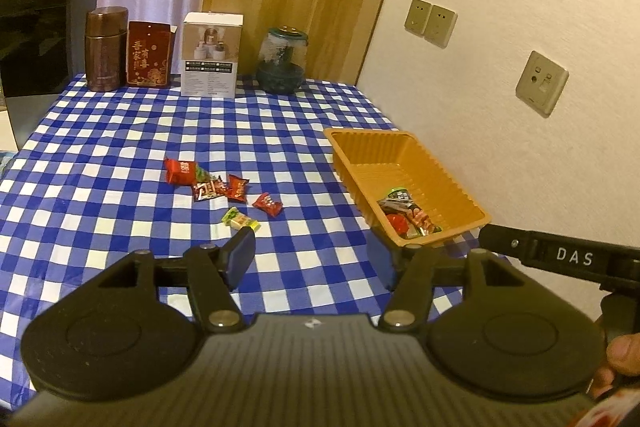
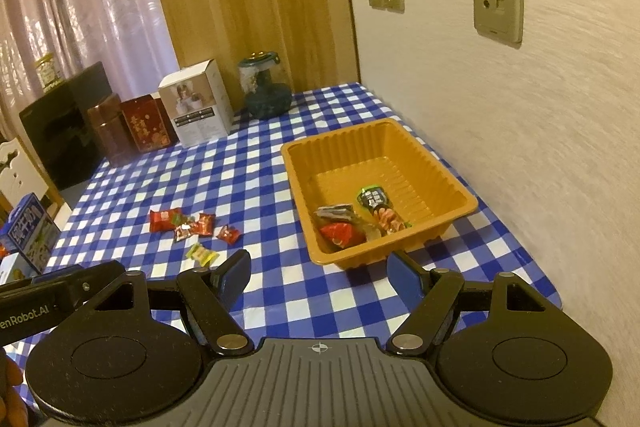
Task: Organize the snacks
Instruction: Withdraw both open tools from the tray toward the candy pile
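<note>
An orange plastic tray stands on the blue checked tablecloth near the wall and holds several wrapped snacks. Several loose snacks lie on the cloth: red packets, a dark packet, small red candies and a green-yellow candy. My left gripper is open and empty, just short of the green-yellow candy. My right gripper is open and empty, in front of the tray's near edge.
At the table's back stand a brown canister, a red box, a white box and a dark glass jar. A black appliance stands at the left. The wall with sockets borders the right.
</note>
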A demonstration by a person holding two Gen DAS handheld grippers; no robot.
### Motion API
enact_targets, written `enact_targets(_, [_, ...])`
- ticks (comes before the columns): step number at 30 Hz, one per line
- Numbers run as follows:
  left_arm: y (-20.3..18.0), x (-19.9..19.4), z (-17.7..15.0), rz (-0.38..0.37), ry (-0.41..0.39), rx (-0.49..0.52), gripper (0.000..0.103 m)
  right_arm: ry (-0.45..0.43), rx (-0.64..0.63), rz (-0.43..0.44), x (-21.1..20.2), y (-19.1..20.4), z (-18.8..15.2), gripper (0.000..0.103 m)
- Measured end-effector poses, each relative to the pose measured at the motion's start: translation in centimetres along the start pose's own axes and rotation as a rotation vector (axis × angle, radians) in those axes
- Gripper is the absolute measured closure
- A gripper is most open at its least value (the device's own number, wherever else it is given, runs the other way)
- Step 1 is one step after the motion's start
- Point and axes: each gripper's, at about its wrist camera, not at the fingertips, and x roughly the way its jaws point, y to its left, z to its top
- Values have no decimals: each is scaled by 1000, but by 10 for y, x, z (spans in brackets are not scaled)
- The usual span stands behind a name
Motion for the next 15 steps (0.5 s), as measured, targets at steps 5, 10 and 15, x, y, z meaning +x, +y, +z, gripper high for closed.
enact_targets(5, [10,0,-5,25,6,0,44,8,-2,14,3,4,-5,28])
enact_targets(10, [25,4,-10,56,17,-4,43,27,-3,38,15,9,-12,28])
enact_targets(15, [41,10,-13,83,28,2,43,45,-11,73,31,20,-19,28])
